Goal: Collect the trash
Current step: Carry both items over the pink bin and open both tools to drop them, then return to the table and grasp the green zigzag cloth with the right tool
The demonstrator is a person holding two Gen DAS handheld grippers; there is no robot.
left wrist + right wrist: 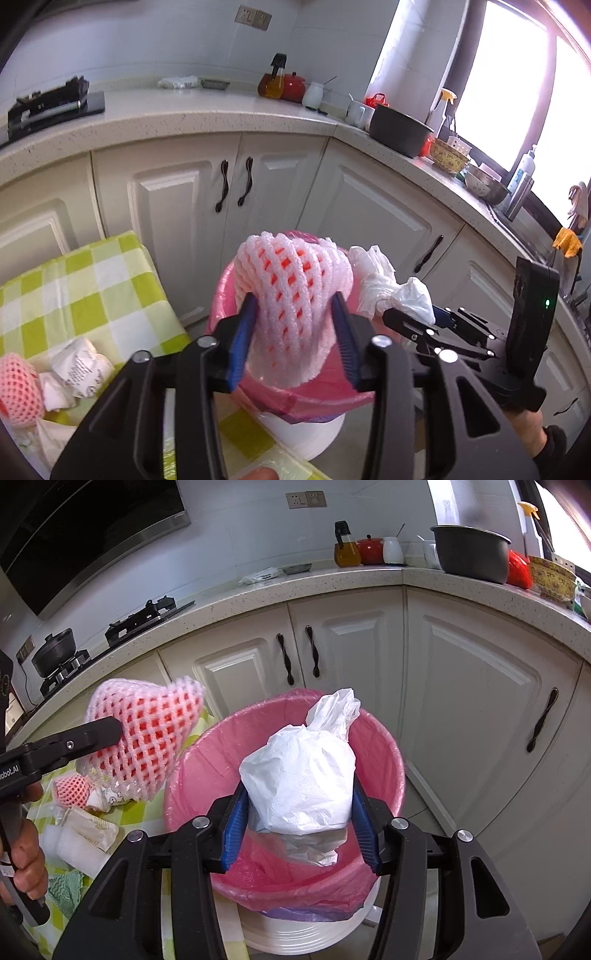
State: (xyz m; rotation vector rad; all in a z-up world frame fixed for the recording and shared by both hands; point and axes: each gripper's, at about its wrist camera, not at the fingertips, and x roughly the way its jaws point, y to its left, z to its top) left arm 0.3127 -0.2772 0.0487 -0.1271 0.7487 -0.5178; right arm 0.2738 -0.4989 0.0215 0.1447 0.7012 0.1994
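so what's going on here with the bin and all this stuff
A person is clearing trash off a checked tablecloth into a pink-lined bin. The left gripper holds a pink foam fruit net by the bin's rim; the right gripper holds a knotted white plastic bag above the bin. More wrappers wait on the cloth.

The only lettering that reads clearly is white print, "obot.AI", cut off by the picture's left edge, on the black arm of the left tool (110,731) in the right wrist view; the crumpled white paper wrapper (79,369) on the green-checked worktop carries printing too small to read
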